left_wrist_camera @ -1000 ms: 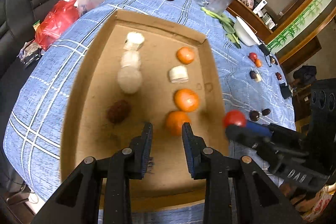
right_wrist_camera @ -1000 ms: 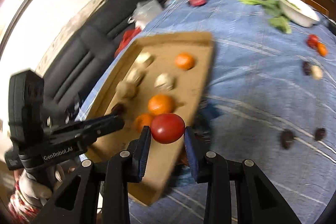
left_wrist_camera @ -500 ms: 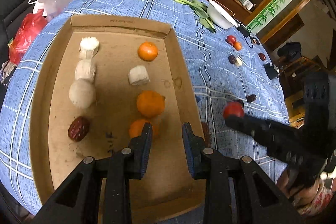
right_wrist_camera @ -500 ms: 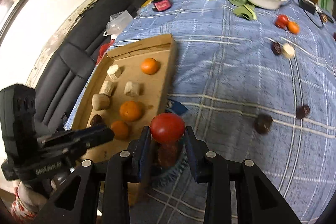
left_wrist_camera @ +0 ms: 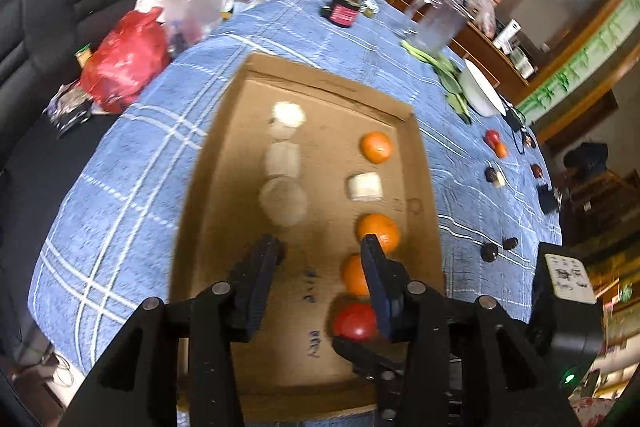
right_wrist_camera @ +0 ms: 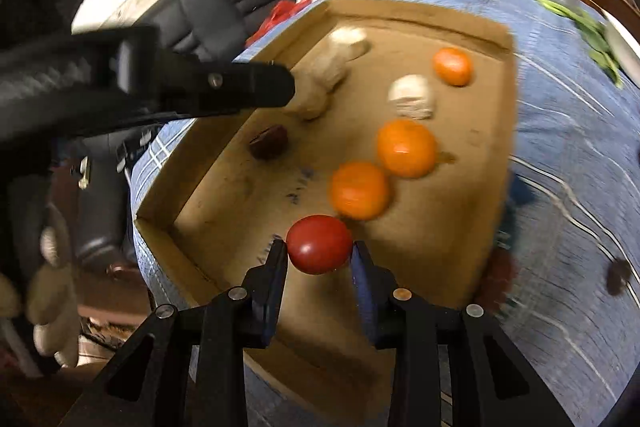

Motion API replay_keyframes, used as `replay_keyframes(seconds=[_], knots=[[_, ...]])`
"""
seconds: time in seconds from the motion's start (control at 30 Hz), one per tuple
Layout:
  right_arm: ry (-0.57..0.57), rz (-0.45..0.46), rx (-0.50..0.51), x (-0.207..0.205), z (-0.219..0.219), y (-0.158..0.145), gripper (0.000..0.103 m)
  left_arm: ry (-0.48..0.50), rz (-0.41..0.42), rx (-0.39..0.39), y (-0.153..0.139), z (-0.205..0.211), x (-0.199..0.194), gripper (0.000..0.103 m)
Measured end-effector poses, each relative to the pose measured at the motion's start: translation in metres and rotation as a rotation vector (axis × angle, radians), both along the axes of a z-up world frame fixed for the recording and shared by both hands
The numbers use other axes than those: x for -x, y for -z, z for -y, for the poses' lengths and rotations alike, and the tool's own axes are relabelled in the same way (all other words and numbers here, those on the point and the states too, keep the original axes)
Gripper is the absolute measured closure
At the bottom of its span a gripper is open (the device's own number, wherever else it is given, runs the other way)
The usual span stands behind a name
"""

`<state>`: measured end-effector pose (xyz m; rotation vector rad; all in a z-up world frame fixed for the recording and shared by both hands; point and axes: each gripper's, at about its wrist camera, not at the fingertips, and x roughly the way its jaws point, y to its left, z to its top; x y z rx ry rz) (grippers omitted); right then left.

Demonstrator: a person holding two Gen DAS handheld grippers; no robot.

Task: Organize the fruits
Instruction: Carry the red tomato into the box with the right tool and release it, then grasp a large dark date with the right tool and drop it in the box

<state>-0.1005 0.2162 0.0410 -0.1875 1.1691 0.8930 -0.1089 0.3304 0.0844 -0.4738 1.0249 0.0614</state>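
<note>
A shallow cardboard tray (left_wrist_camera: 192,219) lies on the blue checked tablecloth. In it are three oranges (left_wrist_camera: 377,231), white pieces (left_wrist_camera: 364,186) in two rows and a dark date (right_wrist_camera: 269,142). My right gripper (right_wrist_camera: 319,257) is shut on a red tomato (right_wrist_camera: 319,243) and holds it over the tray's near end, just in front of the nearest orange (right_wrist_camera: 359,190). The tomato (left_wrist_camera: 355,321) also shows in the left wrist view. My left gripper (left_wrist_camera: 322,257) is open and empty above the tray's near half.
Loose fruit lies on the cloth right of the tray: a red and an orange one (left_wrist_camera: 495,143), and dark dates (left_wrist_camera: 498,249). A white bowl (left_wrist_camera: 478,93), greens, a glass pitcher (left_wrist_camera: 434,25) and a jar (left_wrist_camera: 344,11) stand farther back. Plastic bags (left_wrist_camera: 124,61) sit left.
My right gripper has carried the tomato from over the cloth beside the tray to over the tray's near end. My left gripper has shifted over the tray and looks a little wider open.
</note>
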Motion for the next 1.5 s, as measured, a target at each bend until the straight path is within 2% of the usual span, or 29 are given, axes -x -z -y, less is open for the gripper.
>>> replay_keyframes(seconds=[0.1,0.2,0.33,0.4,0.57,0.67,0.8,0.87,1.13,1.23,1.33,1.43,1.5], knots=[[-0.02,-0.007,-0.011,0.0,-0.006,0.0,0.065,-0.018,-0.004,0.005,0.002,-0.006,0.005,0.057],[0.013,-0.006,-0.076,-0.006,0.009,-0.015,0.064,-0.024,-0.004,0.013,0.003,-0.008,0.006,0.056],[0.183,-0.003,-0.142,-0.028,0.067,-0.031,0.064,-0.013,0.003,0.022,0.003,-0.004,0.003,0.056],[0.278,-0.007,-0.124,-0.038,0.102,-0.026,0.064,0.001,0.007,0.027,0.002,0.001,0.001,0.056],[0.339,-0.045,-0.053,-0.043,0.135,-0.004,0.065,0.049,0.002,0.031,0.004,0.018,-0.008,0.056],[0.33,-0.044,-0.058,-0.047,0.135,0.002,0.065,0.075,0.0,0.029,0.004,0.028,-0.011,0.056],[0.281,-0.022,-0.022,-0.047,0.115,0.008,0.064,0.096,-0.002,0.024,0.003,0.037,-0.01,0.056],[0.274,-0.036,-0.035,-0.054,0.106,0.013,0.064,0.097,-0.002,0.021,0.003,0.038,-0.008,0.056],[0.25,-0.05,-0.041,-0.048,0.104,0.018,0.069,0.034,0.002,0.032,0.003,0.026,0.0,0.055],[0.266,-0.009,-0.048,-0.041,0.11,0.004,0.069,0.01,0.006,0.027,0.001,0.02,0.003,0.055],[0.252,0.057,-0.083,-0.033,0.107,-0.024,0.069,-0.018,0.009,0.019,0.0,0.011,0.006,0.055],[0.174,0.065,-0.121,-0.026,0.087,-0.041,0.069,-0.043,0.007,0.012,-0.002,0.003,0.008,0.055],[0.109,0.038,-0.116,-0.018,0.065,-0.037,0.069,-0.052,0.008,0.004,-0.003,0.0,0.01,0.055]])
